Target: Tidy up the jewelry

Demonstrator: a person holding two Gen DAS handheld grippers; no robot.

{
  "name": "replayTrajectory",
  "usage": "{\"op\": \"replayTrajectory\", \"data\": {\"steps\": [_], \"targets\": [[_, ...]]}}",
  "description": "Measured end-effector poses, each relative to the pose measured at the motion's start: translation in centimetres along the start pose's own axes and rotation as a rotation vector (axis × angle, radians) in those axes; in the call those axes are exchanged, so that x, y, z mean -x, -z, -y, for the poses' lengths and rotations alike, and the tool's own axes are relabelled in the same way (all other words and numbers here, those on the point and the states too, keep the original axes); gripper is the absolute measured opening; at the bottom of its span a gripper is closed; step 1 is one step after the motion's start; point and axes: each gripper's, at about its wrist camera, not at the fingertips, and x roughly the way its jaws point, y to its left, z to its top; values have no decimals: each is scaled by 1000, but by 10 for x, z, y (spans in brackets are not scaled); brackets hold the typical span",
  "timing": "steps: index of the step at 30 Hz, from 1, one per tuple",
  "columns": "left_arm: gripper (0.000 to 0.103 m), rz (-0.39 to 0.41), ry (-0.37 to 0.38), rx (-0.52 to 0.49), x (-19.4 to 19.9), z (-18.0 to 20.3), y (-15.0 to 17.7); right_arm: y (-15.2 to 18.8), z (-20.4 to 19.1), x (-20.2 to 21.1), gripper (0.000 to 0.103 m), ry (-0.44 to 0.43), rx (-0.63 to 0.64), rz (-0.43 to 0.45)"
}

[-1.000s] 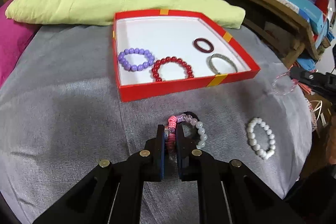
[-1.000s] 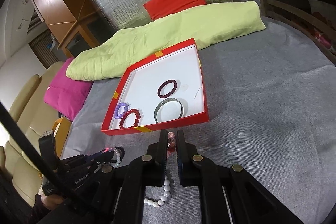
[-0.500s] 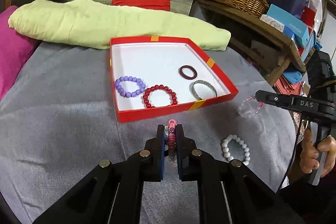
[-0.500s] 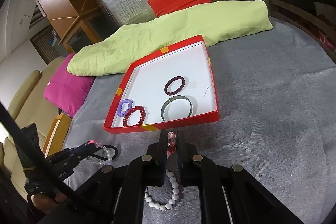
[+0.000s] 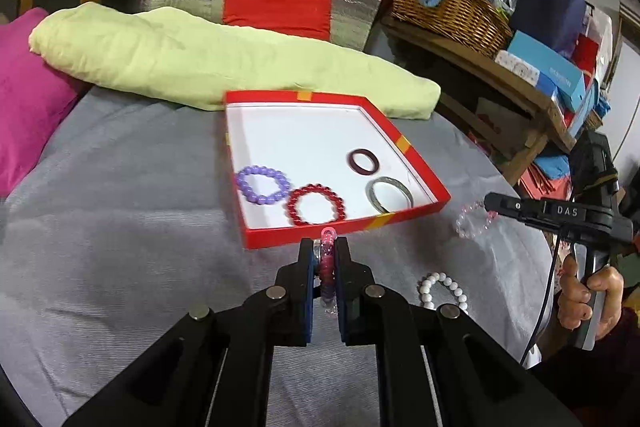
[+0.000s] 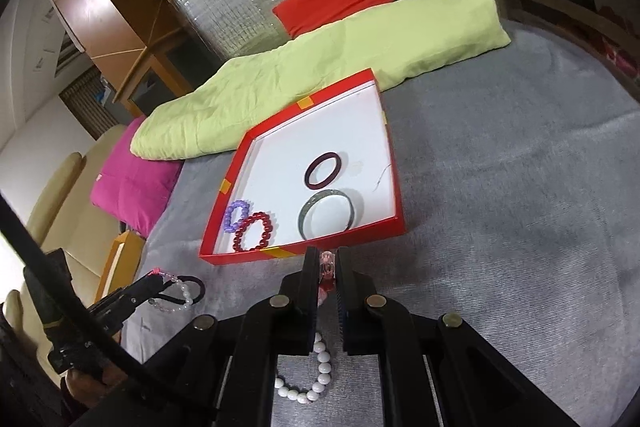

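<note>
While my left gripper (image 5: 324,269) stays clenched on the pink-and-clear beaded bracelet (image 5: 327,267), the shallow red cardboard box with a white floor (image 5: 344,231) lies straight ahead, just past its tips. My right gripper (image 6: 325,281) pinches a pale pink crystal bracelet (image 6: 326,263), equally close to the near wall.

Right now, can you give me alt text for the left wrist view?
The left gripper is shut on a pink beaded bracelet, held above the grey cloth before a red tray holding four bracelets. At right, the right gripper grips a clear pink bracelet; a white bead bracelet lies loose.
</note>
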Motion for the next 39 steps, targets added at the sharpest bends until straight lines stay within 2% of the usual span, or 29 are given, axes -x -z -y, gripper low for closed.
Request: {"op": "replayTrajectory", "data": {"steps": [7,10,14,17,19,21,23,25,30,35,39], "targets": [[10,18,-4,31,14,-20,0,-1,-12,-9,8,-59,-8,-3],[10,23,29,27,16,-21,0,-2,-19,-13,8,-81,-4,-2],[10,-44,72,1,-5,-12,5,1,-24,-24,8,-76,13,-32],[10,-145,38,-23,-37,-9,10,4,-25,-29,8,-52,22,-49],[11,-181,-2,-30,-47,-10,12,4,-23,-30,8,-30,21,-53],[14,-178,-53,-27,-46,-14,11,3,-20,-31,8,-20,14,-53],[28,-144,-57,-11,-37,-17,10,3,-18,-31,8,-17,14,-53],[32,-123,-68,-15,-29,-17,11,4,-18,-30,8,-14,19,-52],[32,-171,-106,-29,-24,-16,22,7,-22,-31,8,-12,34,-54],[34,-288,-86,-8,-40,-9,39,10,-24,-37,8,3,52,-68],[34,-267,-75,55,-43,-15,35,10,-25,-37,8,-2,57,-68]]}}
